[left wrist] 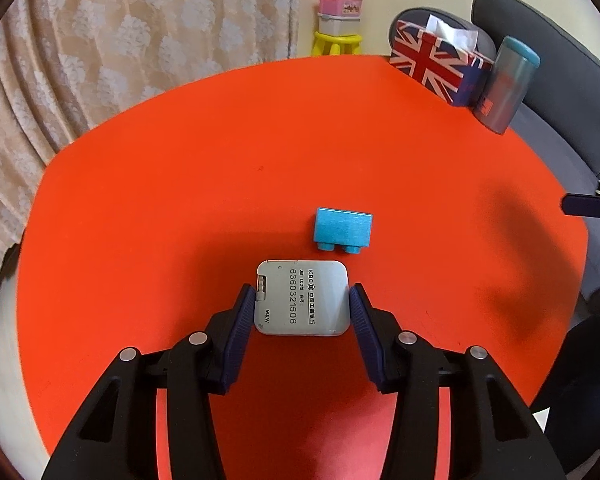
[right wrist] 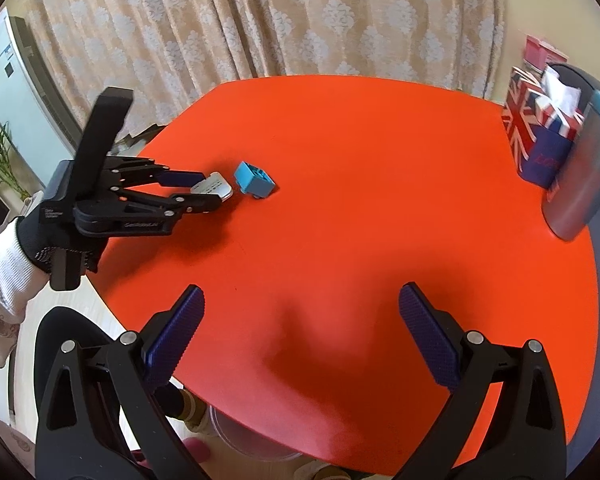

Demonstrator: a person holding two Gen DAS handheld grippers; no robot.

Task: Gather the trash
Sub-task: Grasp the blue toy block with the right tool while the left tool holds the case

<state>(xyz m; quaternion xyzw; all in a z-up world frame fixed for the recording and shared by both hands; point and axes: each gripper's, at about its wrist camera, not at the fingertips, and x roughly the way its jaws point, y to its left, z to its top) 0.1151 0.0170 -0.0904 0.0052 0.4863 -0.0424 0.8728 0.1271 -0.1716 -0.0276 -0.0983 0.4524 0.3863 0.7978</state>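
A flat grey bank token card [left wrist: 302, 298] with printed digits lies on the red table [left wrist: 180, 200]. My left gripper [left wrist: 302, 300] has its blue pads on both side edges of the card, shut on it. A blue toy brick [left wrist: 342, 229] lies just beyond the card. In the right wrist view the left gripper [right wrist: 214, 190] holds the card [right wrist: 212, 189] low at the table, with the brick [right wrist: 255, 180] beside it. My right gripper [right wrist: 300, 320] is open and empty above the table's near part.
A Union Jack tissue box [left wrist: 440, 64] and a teal cylinder can [left wrist: 506, 84] stand at the table's far right edge. A dark chair [left wrist: 560, 80] is behind them. A clear round container [right wrist: 252, 440] sits below the table's near edge. Curtains hang behind.
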